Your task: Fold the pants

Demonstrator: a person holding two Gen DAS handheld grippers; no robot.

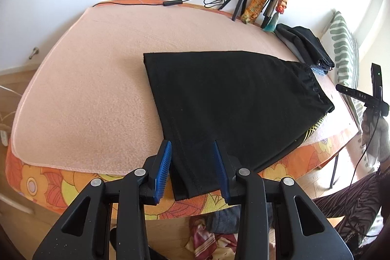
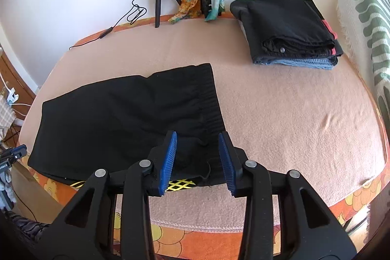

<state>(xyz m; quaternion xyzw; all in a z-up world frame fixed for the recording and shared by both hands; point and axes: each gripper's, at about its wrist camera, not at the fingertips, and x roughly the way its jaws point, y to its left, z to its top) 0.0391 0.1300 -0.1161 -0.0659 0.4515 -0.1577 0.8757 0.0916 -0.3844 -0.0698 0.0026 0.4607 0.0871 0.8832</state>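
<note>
While the left gripper (image 1: 192,167) is looking along the bed, its jaws are gaping wide over a hem of the black pants (image 1: 226,99), holding nothing. From the right view, the right gripper (image 2: 197,160) is gaping wide by the waistband (image 2: 212,99), empty. Being soft and floppy, the pants are best pinched at corners

Only legible txt — "DAS" on the black device (image 1: 362,96) at right edge.
</note>
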